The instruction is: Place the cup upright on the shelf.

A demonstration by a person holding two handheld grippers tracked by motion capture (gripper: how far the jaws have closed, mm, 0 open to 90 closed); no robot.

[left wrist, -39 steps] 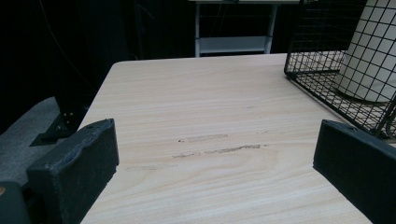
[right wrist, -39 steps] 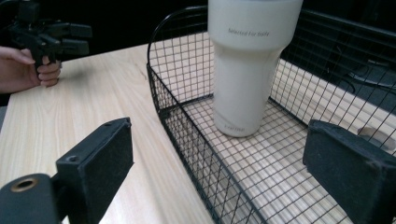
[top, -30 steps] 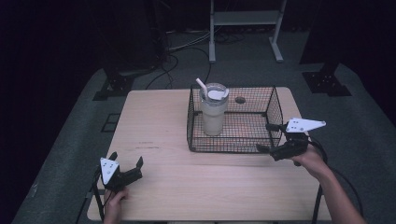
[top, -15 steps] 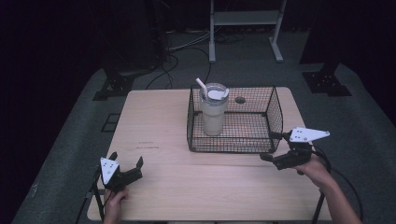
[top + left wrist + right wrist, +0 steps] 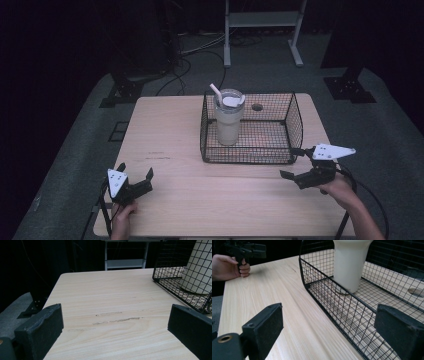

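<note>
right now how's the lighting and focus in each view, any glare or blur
High view: the table is evenly lit with no glare, the surroundings fall to near black, and the picture is a little soft. Left gripper view: the wood grain is sharp, while the tumbler behind the basket mesh looks bright and washed out. Right gripper view: the near black jaws look slightly soft; the mesh is crisp.

This looks like a lab or recording studio rather than a home. A plain pale wooden tabletop (image 5: 220, 150) stands alone on grey carpet (image 5: 380, 130), ringed by black walls or drapes. Loose cables (image 5: 192, 52) trail across the floor, black stand bases (image 5: 350, 87) sit at the corners, and a white metal frame (image 5: 262, 22) stands behind.
</note>
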